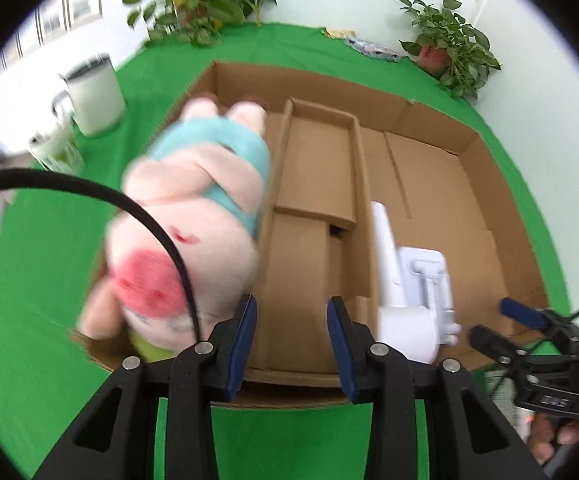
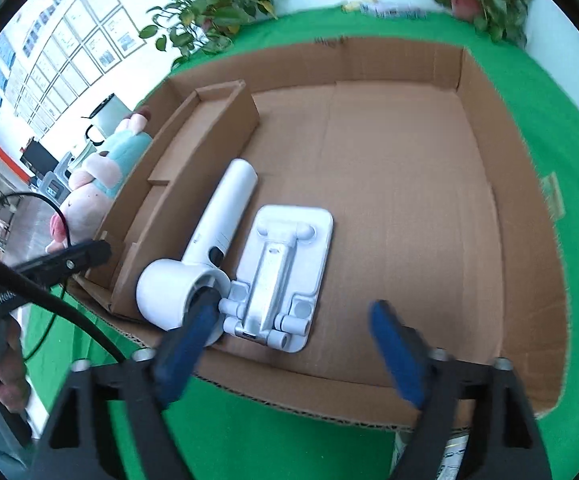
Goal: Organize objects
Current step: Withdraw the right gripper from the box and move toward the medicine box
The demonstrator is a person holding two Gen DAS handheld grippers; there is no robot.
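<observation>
Left wrist view: at the far left a white mug stands on the green tablecloth, and a pink plush pig in a teal outfit lies blurred along the left edge of a shallow cardboard tray, though whether it rests inside or on the rim cannot be told. The left gripper hangs at the tray's near edge with its blue-padded jaws apart and nothing between them, just right of the pig's head. A narrow cardboard divider runs near to far through the tray. Right of it lie a white hair dryer and a white folding stand, side by side and touching at their near ends. The right gripper hovers over the tray's near edge, jaws spread wide and empty, its left finger in front of the dryer's round head. The pig is likely light, soft and compressible, best pinched around its body. The dryer looks rigid, smooth and somewhat slippery; its straight handle offers the surest hold.
</observation>
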